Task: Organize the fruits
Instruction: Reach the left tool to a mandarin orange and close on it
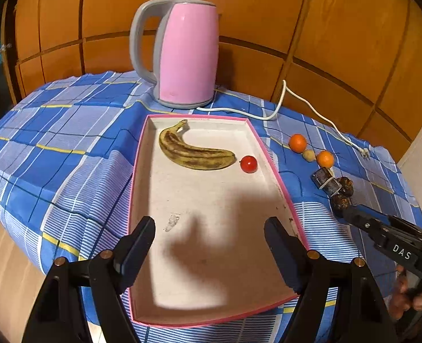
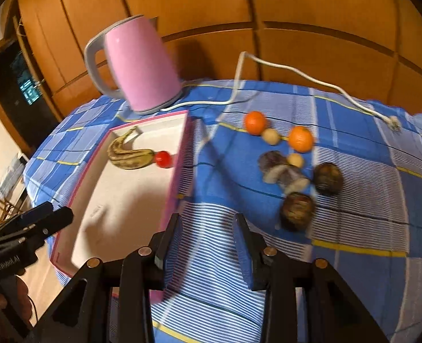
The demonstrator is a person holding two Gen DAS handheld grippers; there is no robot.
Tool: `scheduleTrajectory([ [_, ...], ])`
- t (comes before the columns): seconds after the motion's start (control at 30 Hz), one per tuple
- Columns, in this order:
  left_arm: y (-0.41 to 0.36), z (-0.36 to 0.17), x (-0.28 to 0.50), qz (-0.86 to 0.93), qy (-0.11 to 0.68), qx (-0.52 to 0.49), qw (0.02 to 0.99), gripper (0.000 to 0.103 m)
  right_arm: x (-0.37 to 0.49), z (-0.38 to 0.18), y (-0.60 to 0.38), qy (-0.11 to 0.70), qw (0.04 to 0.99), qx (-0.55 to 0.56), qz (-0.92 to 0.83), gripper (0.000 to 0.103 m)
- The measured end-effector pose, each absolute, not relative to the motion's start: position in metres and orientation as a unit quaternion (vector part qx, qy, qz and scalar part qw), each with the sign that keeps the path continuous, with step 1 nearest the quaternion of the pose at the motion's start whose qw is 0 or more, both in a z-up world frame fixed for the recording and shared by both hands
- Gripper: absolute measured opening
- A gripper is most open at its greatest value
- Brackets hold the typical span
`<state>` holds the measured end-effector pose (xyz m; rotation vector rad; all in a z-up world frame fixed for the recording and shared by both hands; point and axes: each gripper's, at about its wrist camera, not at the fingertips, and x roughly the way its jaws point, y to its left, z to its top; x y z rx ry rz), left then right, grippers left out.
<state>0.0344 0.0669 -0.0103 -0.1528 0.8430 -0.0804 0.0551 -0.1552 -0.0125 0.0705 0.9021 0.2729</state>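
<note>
One table under a blue checked cloth carries everything. One pink-rimmed tray lies across the middle of it, its near end running to the table's front edge. One pink kettle stands at the back edge behind the tray, and its one white cord trails along the back to the plug near the right corner.

Inside the tray: one spotted banana at the far end and one red tomato just beside the banana's tip, near the right wall.

On the cloth right of the tray, a loose cluster: two oranges, two small pale round fruits, two dark round fruits, and one dark cut piece with pale faces, too smeared to identify.

Left gripper: jaws wide apart, nothing between them, over the tray's near half. Right gripper: jaws slightly apart, nothing between them, over bare cloth between the tray's right wall and the cluster. The right wrist view is motion-blurred. A hand shows only partly at the frame edge.
</note>
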Motion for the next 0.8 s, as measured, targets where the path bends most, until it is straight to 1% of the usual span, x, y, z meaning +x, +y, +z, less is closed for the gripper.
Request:
scheduleTrajectory([
  [0.47,0.033,-0.003,0.040,-0.086,0.408,-0.052,0.908,0.080,0.033,-0.022,-0.219,0.439,0.895,0.053,0.048,0.037],
  [0.7,0.011,-0.002,0.058,-0.137,0.434,-0.056,0.889,0.080,0.026,-0.027,-0.238,0.440,0.895,0.064,0.020,0.037],
  [0.77,0.002,0.001,0.065,-0.153,0.435,-0.049,0.886,0.078,0.024,-0.026,-0.243,0.438,0.896,0.070,0.015,0.037],
  [0.8,-0.002,0.002,0.068,-0.159,0.435,-0.050,0.885,0.076,0.023,-0.026,-0.247,0.437,0.896,0.073,0.012,0.037],
])
